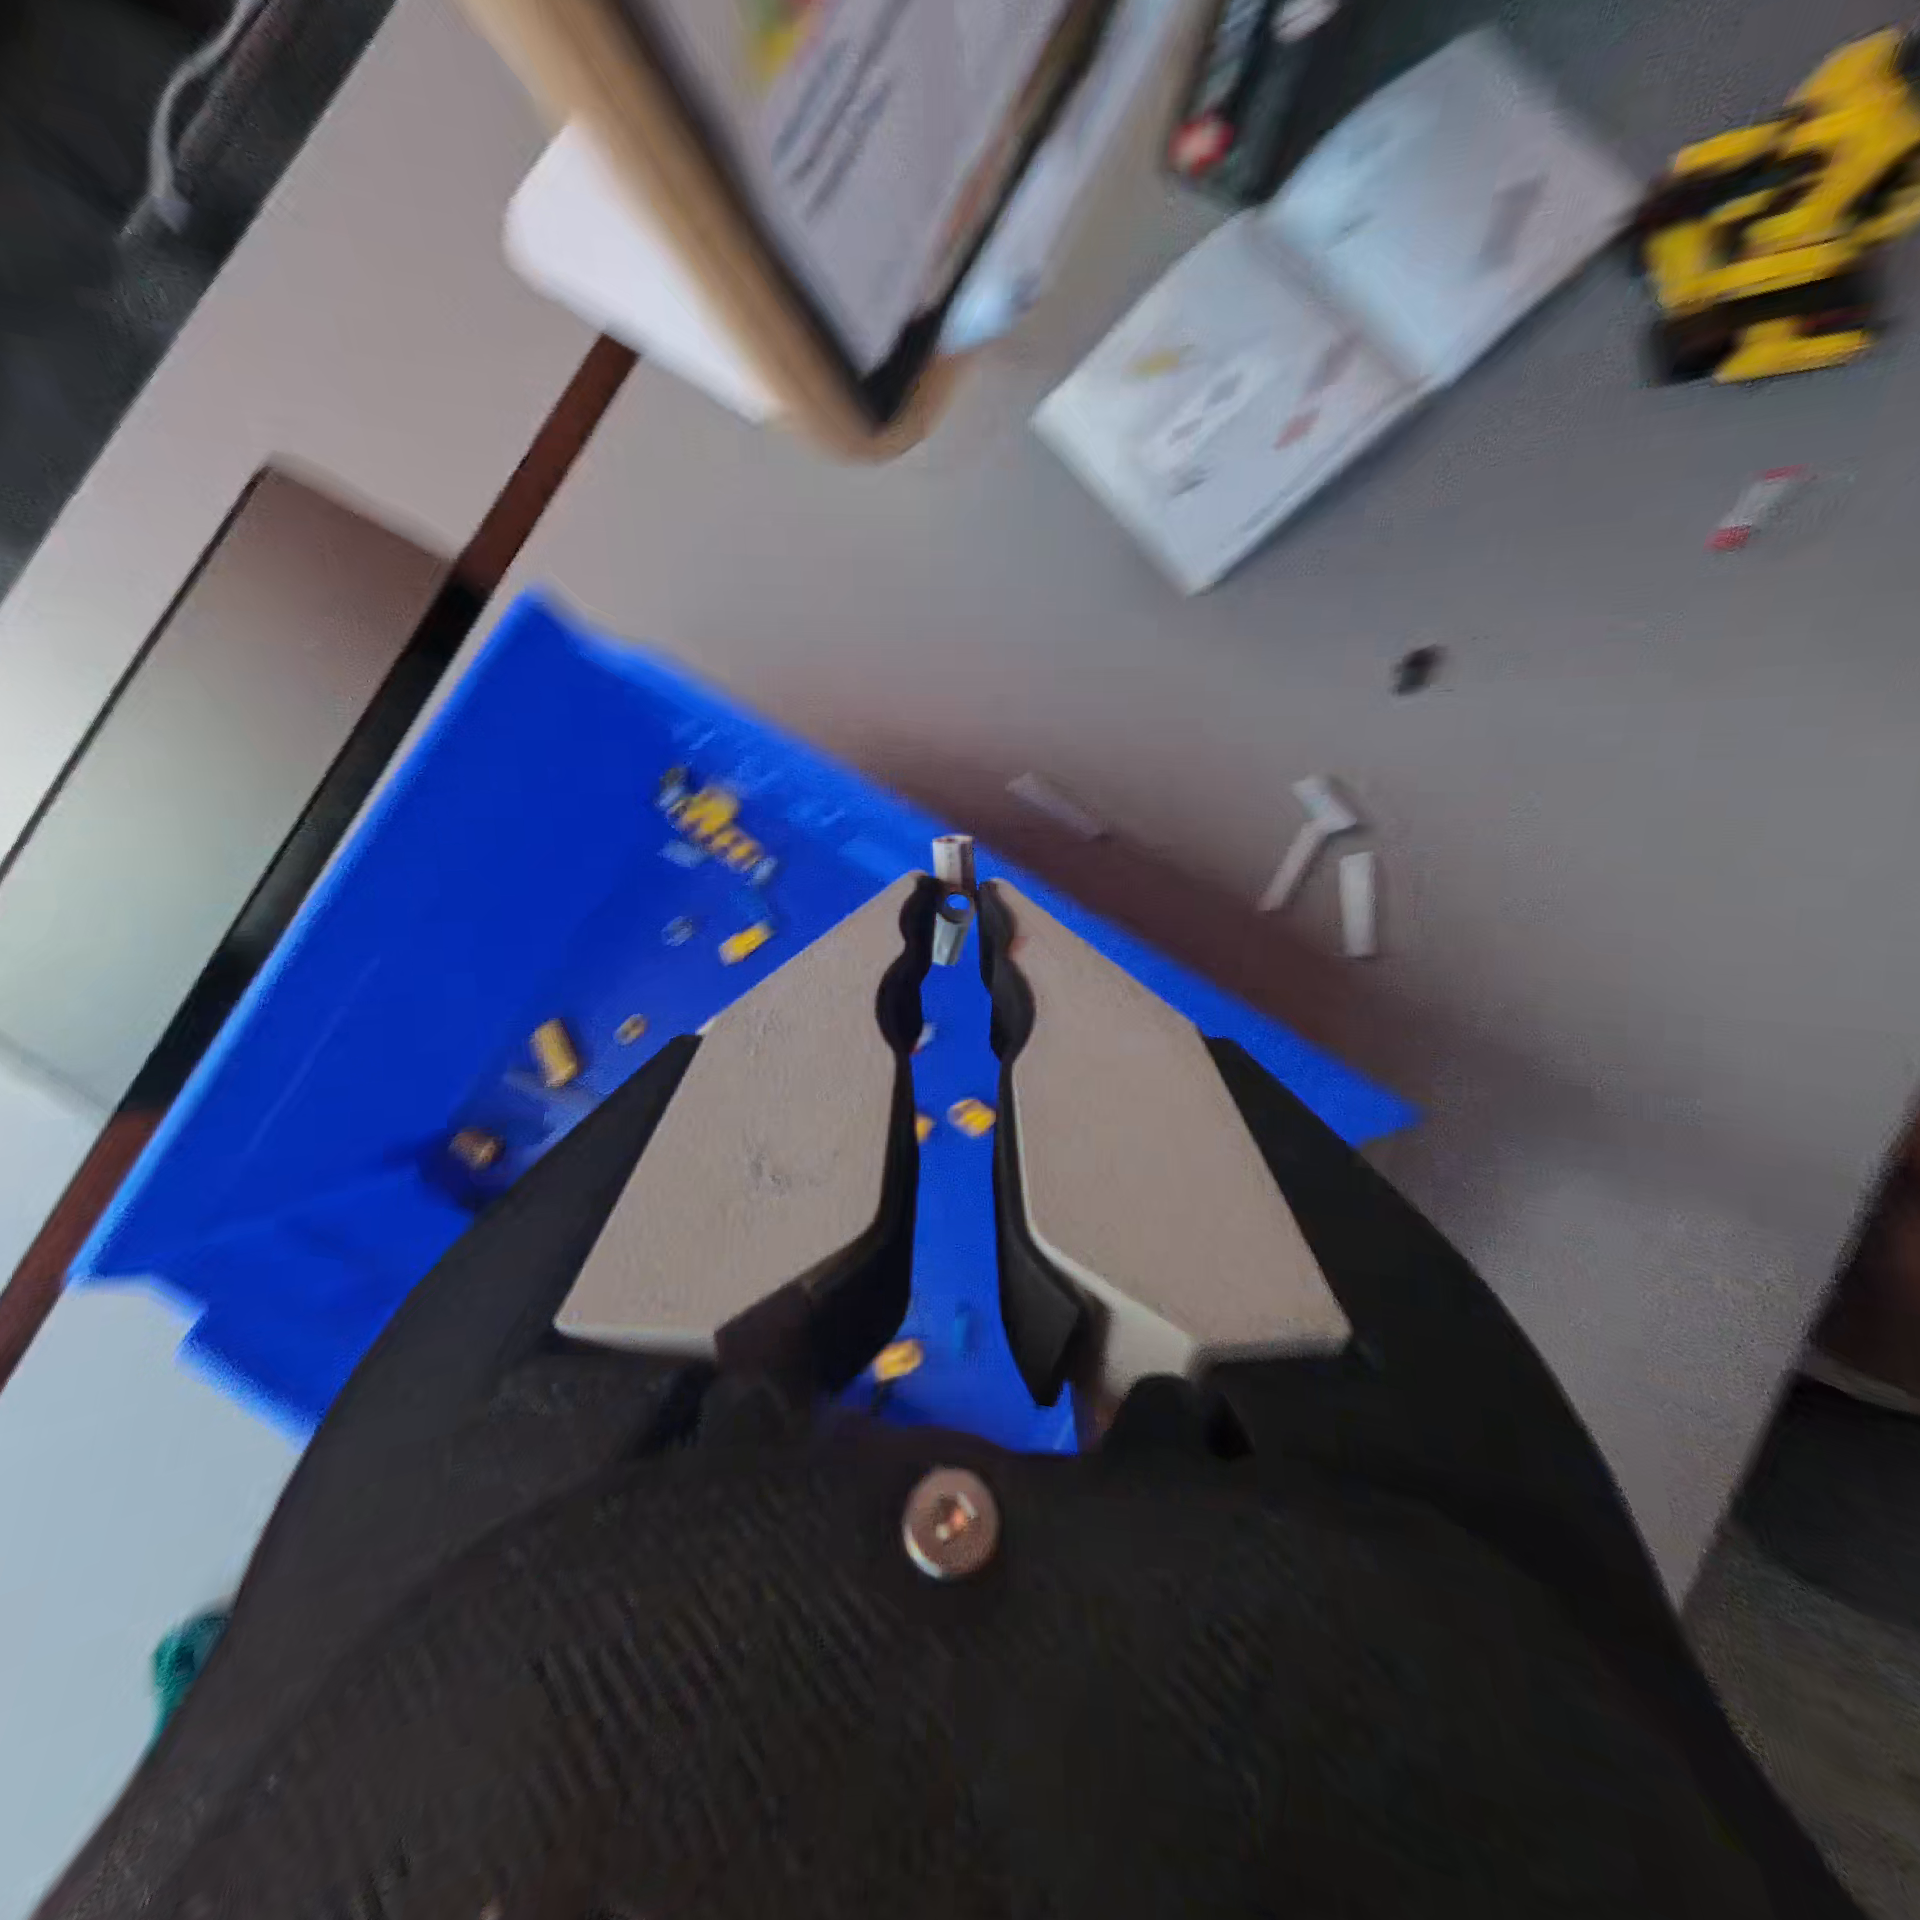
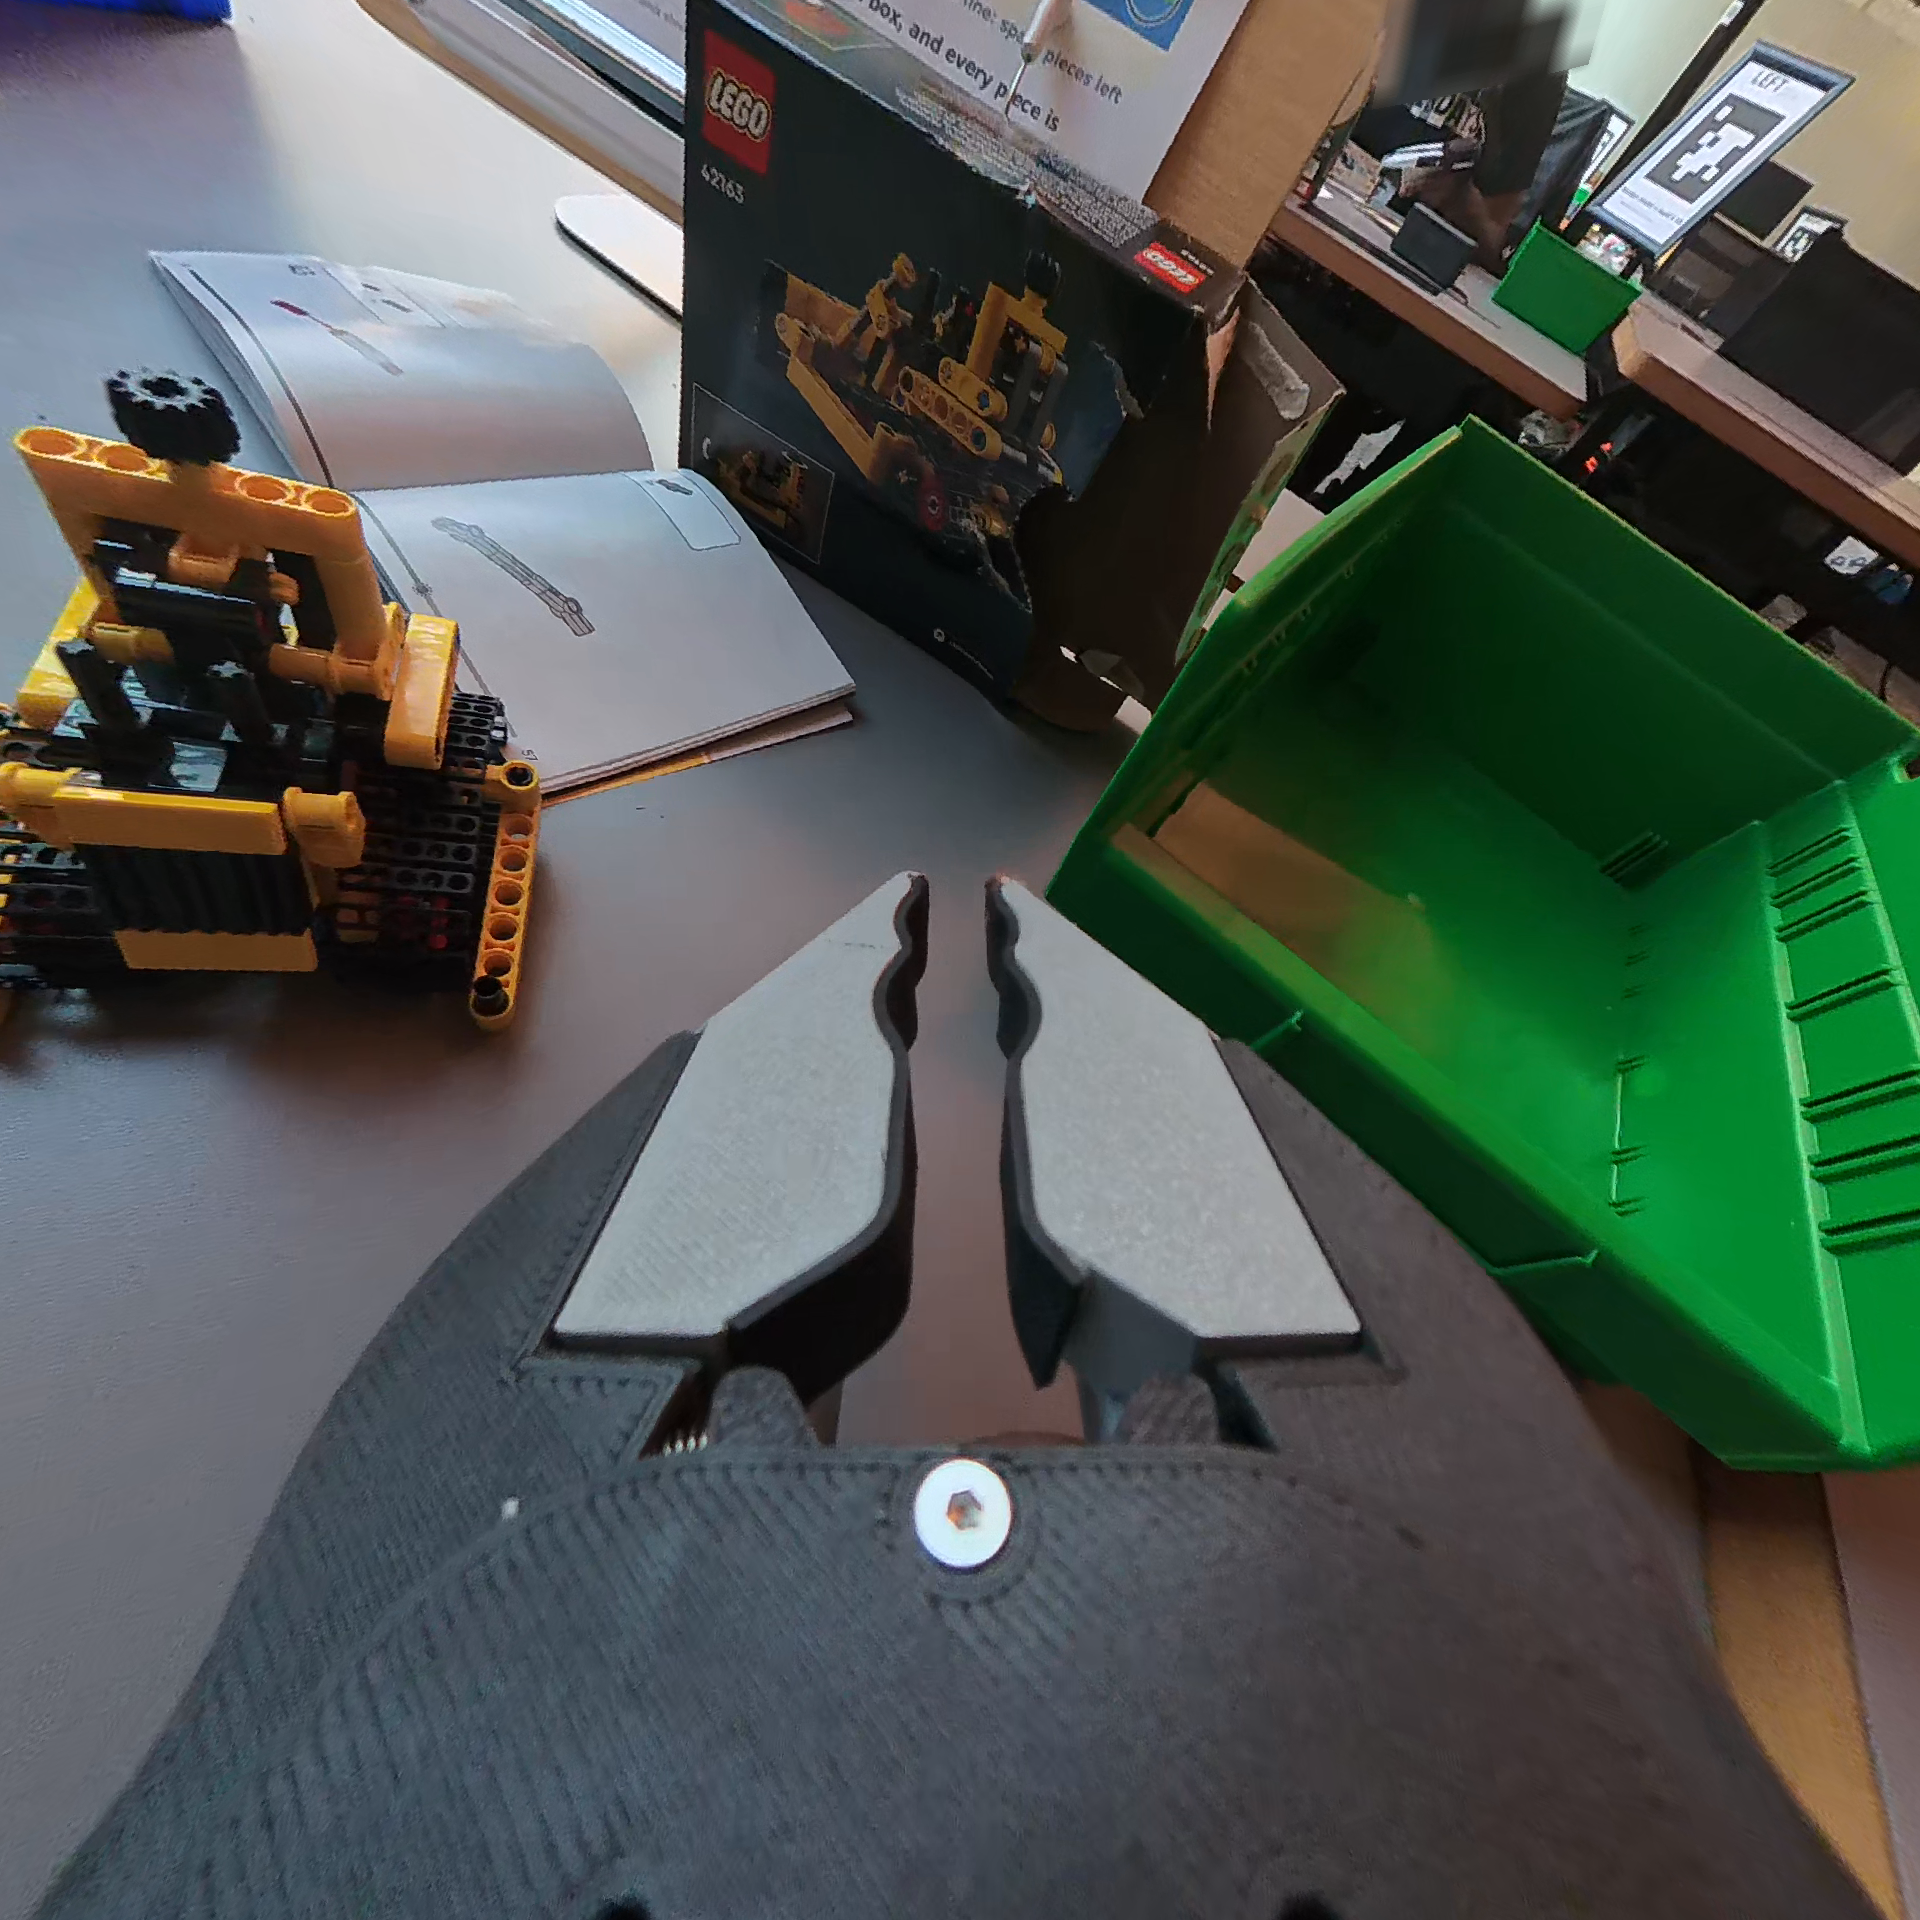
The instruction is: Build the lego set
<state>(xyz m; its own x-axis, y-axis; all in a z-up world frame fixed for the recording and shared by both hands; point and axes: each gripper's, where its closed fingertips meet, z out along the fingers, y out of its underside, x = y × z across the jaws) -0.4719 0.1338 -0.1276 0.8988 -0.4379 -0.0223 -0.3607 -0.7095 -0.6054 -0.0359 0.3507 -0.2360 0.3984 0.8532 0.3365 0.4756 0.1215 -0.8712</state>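
My left gripper (image 1: pixel 953 896) is shut on a small grey Lego connector piece (image 1: pixel 952 902) and holds it above the blue tray (image 1: pixel 436 1039), which holds several loose yellow pieces (image 1: pixel 717 826). The view is motion-blurred. The yellow and black Lego vehicle (image 1: pixel 1787 229) stands at the far right of the table; it also shows in the right wrist view (image 2: pixel 260 727) at the left. My right gripper (image 2: pixel 956 894) hovers low over the table with its fingers a narrow gap apart and nothing between them.
An open instruction booklet (image 2: pixel 540 582) lies behind the vehicle, next to the upright Lego box (image 2: pixel 935 364). An empty green bin (image 2: pixel 1558 883) stands right of my right gripper. Several grey pieces (image 1: pixel 1325 862) lie on the table beside the blue tray. A monitor stand (image 1: pixel 665 208) is at the back.
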